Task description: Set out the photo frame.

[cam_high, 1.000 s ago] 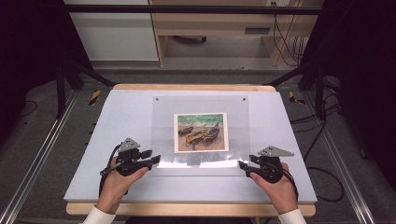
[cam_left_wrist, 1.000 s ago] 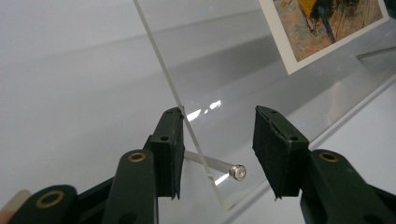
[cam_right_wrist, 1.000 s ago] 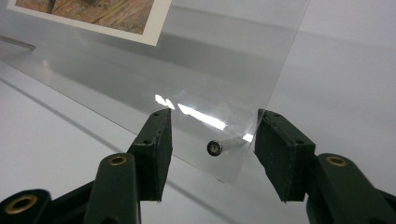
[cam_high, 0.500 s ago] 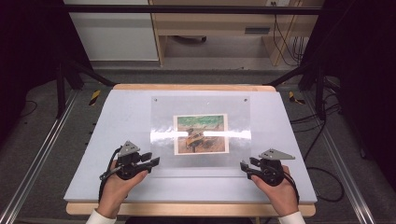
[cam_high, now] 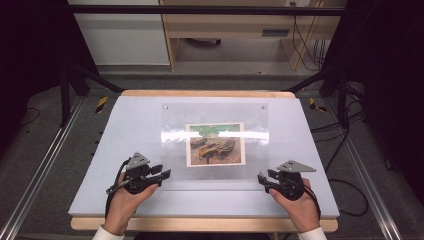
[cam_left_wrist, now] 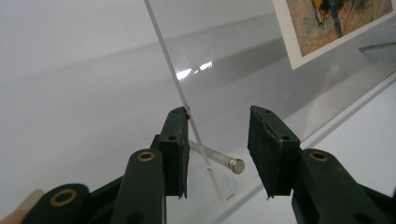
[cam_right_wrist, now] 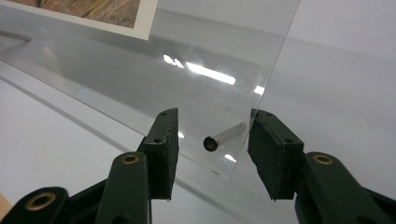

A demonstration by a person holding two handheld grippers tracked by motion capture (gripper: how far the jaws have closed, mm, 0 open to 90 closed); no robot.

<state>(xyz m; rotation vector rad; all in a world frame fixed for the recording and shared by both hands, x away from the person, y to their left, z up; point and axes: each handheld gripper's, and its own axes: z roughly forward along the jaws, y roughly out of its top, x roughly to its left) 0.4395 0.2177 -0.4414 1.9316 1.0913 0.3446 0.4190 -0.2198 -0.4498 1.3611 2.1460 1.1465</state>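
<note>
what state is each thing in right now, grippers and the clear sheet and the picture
left gripper: open, jaws either side of the sheet's near corner
right gripper: open, jaws astride the other near corner
clear sheet: near edge raised off the table, far edge down
picture: flat under the sheet, face up
metal pin: sticking out through the sheet's corner

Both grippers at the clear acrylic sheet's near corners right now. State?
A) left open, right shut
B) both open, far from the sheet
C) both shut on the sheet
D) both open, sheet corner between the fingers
D: in each gripper view the fingers stand apart with a corner of the clear acrylic sheet and its metal standoff pin between them; the left gripper and the right gripper are both open.
</note>
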